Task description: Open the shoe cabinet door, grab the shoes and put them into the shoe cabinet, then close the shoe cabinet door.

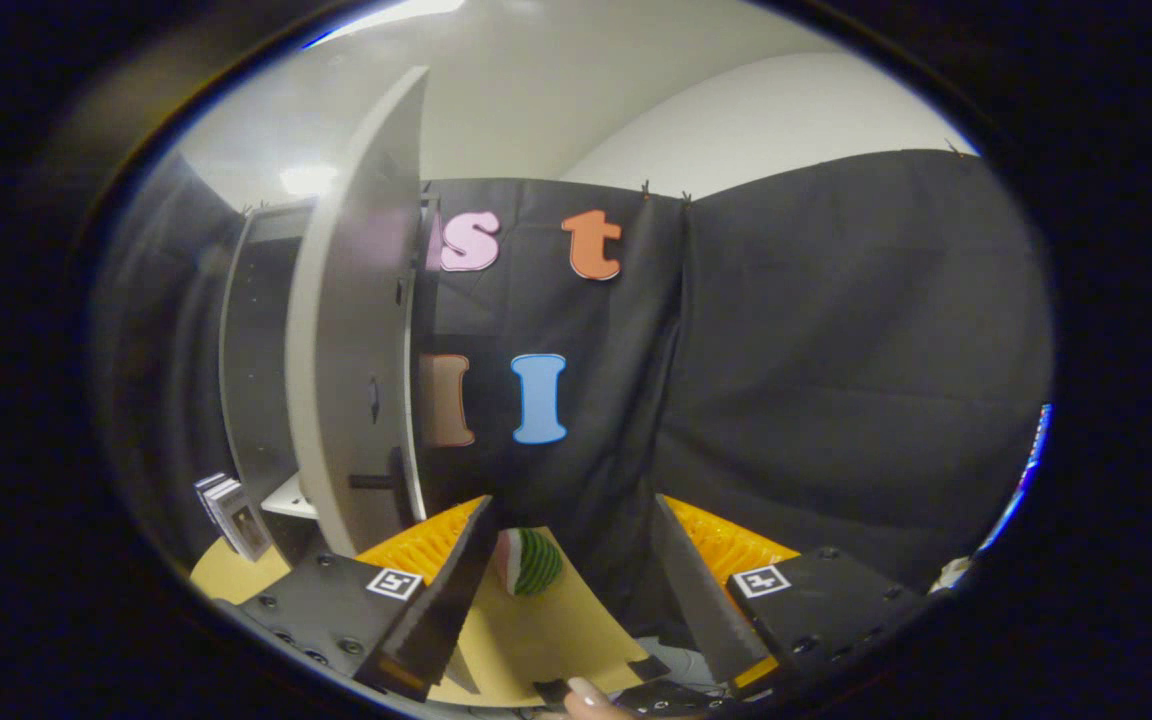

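Jaws apart, empty; open cabinet door [356,330] edge-on, just beyond left finger.

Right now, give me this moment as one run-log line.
cabinet door: open | gripper: open, holding nothing | watermelon toy: on table, between fingers | shoes: not yet grabbed

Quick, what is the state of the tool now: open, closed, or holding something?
Tool: open, fingers spread wide, holding nothing; the green-striped watermelon-slice toy lies on the tan table beyond them, untouched.
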Available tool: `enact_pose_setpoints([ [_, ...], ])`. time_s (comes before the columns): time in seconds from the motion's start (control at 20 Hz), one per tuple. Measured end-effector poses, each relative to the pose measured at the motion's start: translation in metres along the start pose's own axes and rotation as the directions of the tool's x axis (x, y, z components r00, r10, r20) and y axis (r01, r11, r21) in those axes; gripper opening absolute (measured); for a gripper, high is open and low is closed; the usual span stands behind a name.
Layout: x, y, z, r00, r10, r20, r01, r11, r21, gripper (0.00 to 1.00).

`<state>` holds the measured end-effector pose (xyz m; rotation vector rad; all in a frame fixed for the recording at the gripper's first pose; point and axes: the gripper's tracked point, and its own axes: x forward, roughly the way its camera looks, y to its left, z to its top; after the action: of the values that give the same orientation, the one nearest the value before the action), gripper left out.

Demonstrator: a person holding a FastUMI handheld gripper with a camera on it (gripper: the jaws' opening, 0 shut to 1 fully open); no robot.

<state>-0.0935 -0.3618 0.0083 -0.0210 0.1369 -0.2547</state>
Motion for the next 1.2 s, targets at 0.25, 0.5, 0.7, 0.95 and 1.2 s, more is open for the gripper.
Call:
enact_pose_setpoints([
  [0.25,0.048,0.007,-0.019,0.993,0.12,-0.009,-0.12,0.992,0.037,0.97],
  [0.5,0.064,0.031,-0.011,0.977,0.213,0.024,-0.213,0.977,0.028,0.97],
  [0.7,0.07,0.047,-0.012,0.968,0.252,0.009,-0.252,0.968,0.017,0.97],
  [0.95,0.068,0.058,-0.013,0.963,0.27,0.004,-0.27,0.963,0.013,0.93],
  [1.2,0.062,0.066,-0.014,0.968,0.251,-0.005,-0.251,0.968,0.023,0.92],
])
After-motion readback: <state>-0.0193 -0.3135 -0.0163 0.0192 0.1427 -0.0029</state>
